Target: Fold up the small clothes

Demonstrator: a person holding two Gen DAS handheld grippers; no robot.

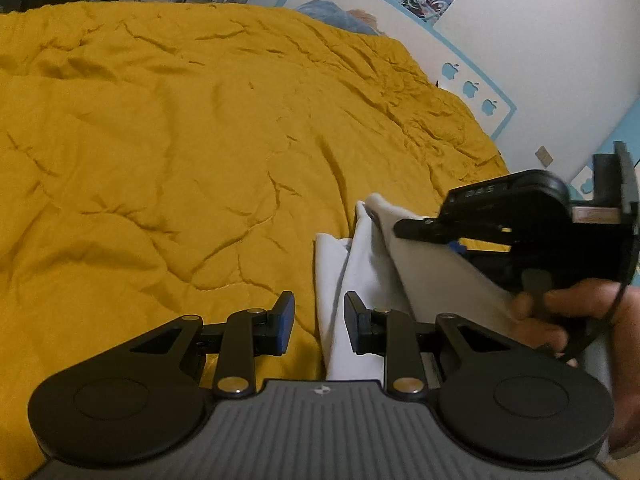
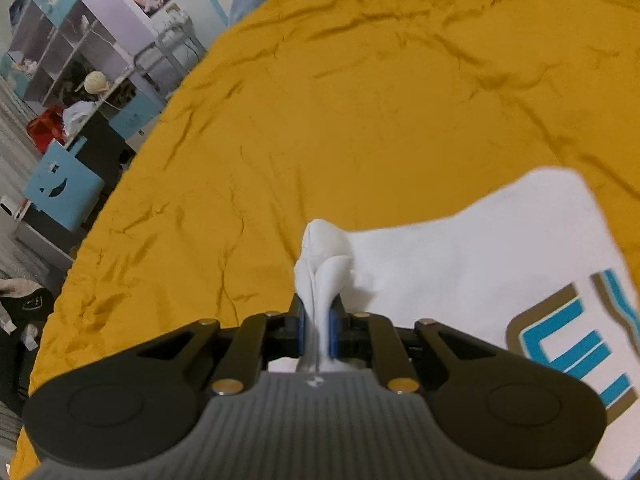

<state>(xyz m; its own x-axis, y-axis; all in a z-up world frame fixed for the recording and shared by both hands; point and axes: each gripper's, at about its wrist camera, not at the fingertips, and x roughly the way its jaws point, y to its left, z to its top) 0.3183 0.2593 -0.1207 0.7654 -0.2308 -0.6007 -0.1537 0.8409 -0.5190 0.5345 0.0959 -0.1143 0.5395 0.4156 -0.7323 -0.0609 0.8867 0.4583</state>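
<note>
A white T-shirt (image 2: 480,248) with a blue and brown print (image 2: 572,344) lies partly on the yellow bed cover (image 2: 360,100). My right gripper (image 2: 318,312) is shut on a bunched fold of it, and the fabric sticks out past the pads. In the left wrist view the shirt (image 1: 360,264) hangs lifted from the right gripper (image 1: 404,228), which a hand (image 1: 560,312) holds. My left gripper (image 1: 319,306) is open just above the bed. A strip of the white cloth runs between its fingers next to the right pad, while yellow cover shows beside the left pad.
The wrinkled yellow cover (image 1: 180,140) fills most of both views. A wall with blue apple stickers (image 1: 468,88) runs along the bed's far side. A blue pillow (image 1: 332,16) lies at the head. Beyond the bed edge stand shelves (image 2: 60,52), a blue box (image 2: 64,188) and dark clothes (image 2: 20,304).
</note>
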